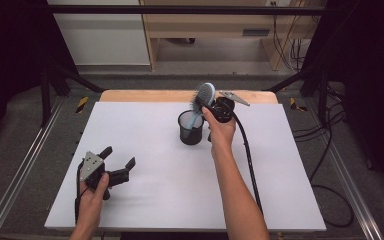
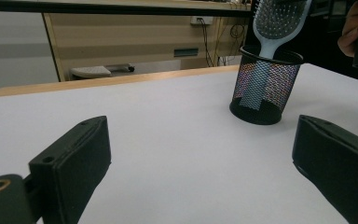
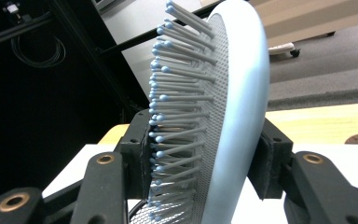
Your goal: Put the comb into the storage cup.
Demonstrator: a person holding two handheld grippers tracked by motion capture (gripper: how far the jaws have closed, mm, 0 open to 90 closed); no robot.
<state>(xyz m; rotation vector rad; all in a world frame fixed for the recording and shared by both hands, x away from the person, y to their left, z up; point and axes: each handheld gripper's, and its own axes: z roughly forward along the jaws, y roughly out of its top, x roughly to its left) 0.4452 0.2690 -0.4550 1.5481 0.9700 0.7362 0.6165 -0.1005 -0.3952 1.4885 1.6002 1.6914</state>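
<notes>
A light blue hairbrush [image 1: 202, 100] stands with its handle down inside a black mesh cup [image 1: 190, 128] near the middle of the white table. My right gripper [image 1: 211, 104] is shut on the hairbrush head [image 3: 214, 116], one jaw against the bristles and the other against its smooth back. The cup [image 2: 265, 86] and the brush [image 2: 275, 23] also appear ahead in the left gripper view. My left gripper [image 1: 118, 159] rests low at the front left of the table, open, with nothing between its jaws.
The white table top [image 1: 145, 125] has a wooden strip [image 1: 145, 96] along its far edge. Black cables [image 1: 247, 155] trail from the right gripper across the table's right part. Metal frame rails [image 1: 15, 170] flank the table. Wooden furniture [image 1: 220, 25] stands behind.
</notes>
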